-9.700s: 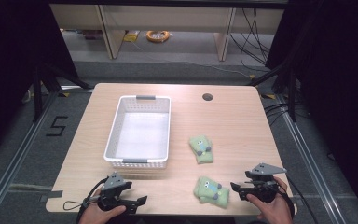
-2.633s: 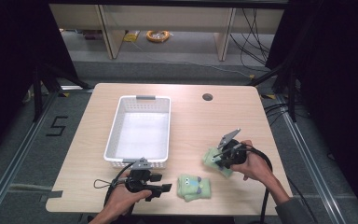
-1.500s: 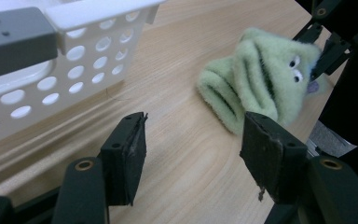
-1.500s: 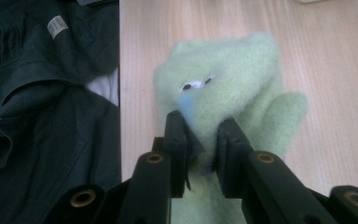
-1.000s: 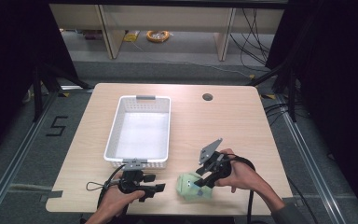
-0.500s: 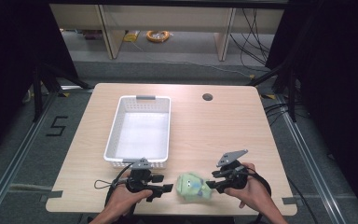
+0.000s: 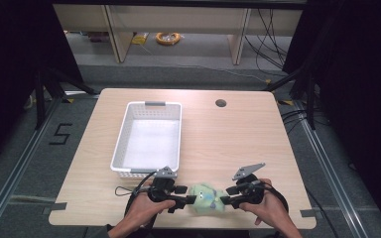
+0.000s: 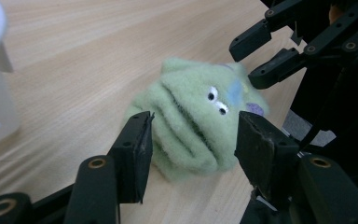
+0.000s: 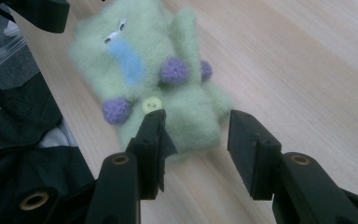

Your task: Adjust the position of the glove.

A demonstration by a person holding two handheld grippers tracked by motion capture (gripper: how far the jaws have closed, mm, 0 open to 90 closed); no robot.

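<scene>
Near the front edge of the light wooden tabletop [image 7: 238,134] lies one soft green plush toy [image 7: 206,197], flanked by two unclenched, just-narrowing tongs, left [image 7: 191,201] and right [image 7: 224,201]; much tabletop is free behind, beside one white plastic basket [image 7: 149,105].

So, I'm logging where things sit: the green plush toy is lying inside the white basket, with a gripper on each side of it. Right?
Not quite. The green plush toy lies on the table, in front of the white basket, as the high view shows. The left gripper and right gripper do flank it.
</scene>
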